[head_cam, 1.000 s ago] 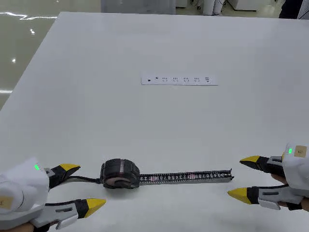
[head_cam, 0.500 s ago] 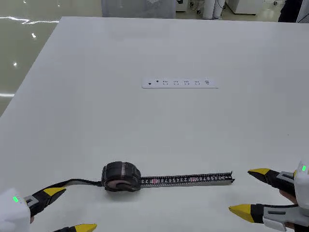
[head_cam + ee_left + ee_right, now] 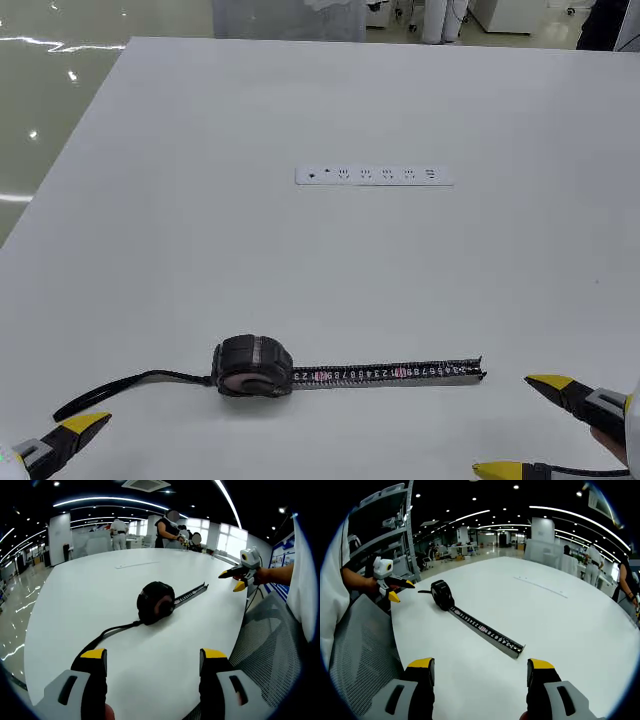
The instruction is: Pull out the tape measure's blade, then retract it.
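Lying flat on the white surface [image 3: 300, 260], the tape measure [image 3: 250, 366] sits near the front edge, close to the person. Its dark round case rests on its side. The blade [image 3: 390, 373] is drawn out of the case to the person's right and lies straight on the surface, printed face up, ending in a small end hook [image 3: 481, 368]. A black wrist strap [image 3: 120, 390] trails from the opposite side of the case toward the left.

Finding on orientation: the blade's long axis runs left to right across the person, roughly parallel to the near edge, with the case at the left end and the hook at the right end.

The left tool [image 3: 154, 654] is released, jaws spread and empty. It faces the case from beyond the strap, apart from both. The right tool [image 3: 480, 663] is likewise released and empty, with the hook just ahead of its jaws but not touching them.

Assessment: the pull-out step appears done and retraction is outstanding. The left tool is the nearer to the case, the right tool the nearer to the hook, so any approach would run in along the blade's axis from either end.

A white power strip [image 3: 372, 176] lies well apart, further back on the surface.
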The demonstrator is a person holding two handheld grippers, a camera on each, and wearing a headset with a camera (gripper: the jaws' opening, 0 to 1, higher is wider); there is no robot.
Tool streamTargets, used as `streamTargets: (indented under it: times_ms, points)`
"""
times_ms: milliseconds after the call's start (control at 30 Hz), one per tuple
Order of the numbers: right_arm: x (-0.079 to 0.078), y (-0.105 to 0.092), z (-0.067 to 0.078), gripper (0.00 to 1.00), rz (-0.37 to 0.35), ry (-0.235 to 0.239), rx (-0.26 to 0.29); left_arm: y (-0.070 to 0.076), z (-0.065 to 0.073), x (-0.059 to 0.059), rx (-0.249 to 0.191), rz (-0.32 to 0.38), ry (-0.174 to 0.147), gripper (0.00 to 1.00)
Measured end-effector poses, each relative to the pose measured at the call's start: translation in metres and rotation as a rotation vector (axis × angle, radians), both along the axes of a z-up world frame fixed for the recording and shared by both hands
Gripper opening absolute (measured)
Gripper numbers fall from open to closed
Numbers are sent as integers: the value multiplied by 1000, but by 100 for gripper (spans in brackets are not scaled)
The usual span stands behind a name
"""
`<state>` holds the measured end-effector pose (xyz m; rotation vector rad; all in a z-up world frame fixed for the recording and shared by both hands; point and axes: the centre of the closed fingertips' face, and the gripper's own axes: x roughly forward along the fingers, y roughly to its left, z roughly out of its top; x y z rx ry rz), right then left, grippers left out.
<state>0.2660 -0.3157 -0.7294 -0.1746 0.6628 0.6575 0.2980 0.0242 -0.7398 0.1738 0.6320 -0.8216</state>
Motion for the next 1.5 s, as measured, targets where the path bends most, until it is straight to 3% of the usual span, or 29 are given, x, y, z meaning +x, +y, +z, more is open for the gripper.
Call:
streamTargets:
  times_ms: [167, 767, 967, 1500]
  points:
    - [-8, 2, -3, 80, -13, 10, 12, 6, -8, -8, 0, 26, 13, 79]
    - [-24, 6, -10, 99, -43, 5, 21, 5, -6, -18, -62, 64, 34, 94]
    - [-26, 7, -11, 99, -42, 7, 15, 6, -5, -18, -72, 77, 30, 99]
    - [-26, 7, -13, 99, -37, 20, 10, 3, -1, -16, -82, 75, 25, 98]
